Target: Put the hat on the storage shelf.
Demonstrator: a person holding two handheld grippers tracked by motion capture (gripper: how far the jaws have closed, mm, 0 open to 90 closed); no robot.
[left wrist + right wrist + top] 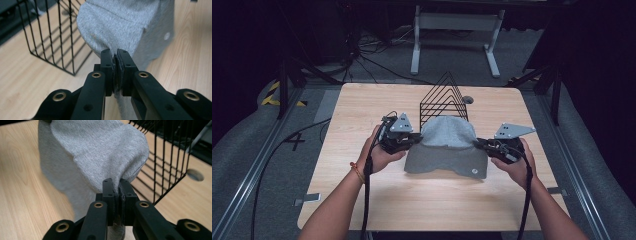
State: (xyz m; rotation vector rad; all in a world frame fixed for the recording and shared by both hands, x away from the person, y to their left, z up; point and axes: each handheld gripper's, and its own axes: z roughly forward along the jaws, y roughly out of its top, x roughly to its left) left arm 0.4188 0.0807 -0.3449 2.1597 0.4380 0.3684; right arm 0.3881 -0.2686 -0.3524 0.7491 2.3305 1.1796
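Note:
A grey knit garment [447, 145] hangs between both grippers above the wooden table [362, 190], its lower part folded toward me with a small white button. My left gripper [414, 141] is shut on the garment's left edge; in the left gripper view the cloth [125, 27] is pinched between the closed jaws of the left gripper [115, 56]. My right gripper [479, 145] is shut on the right edge; in the right gripper view the fabric [100, 152] is clamped where the right gripper [116, 184] bites it.
A black wire rack [443, 100] with a peaked top stands just behind the garment [50, 37] [170, 157]. A round hole [468, 99] sits in the table near the rack. Cables trail from both grippers toward me.

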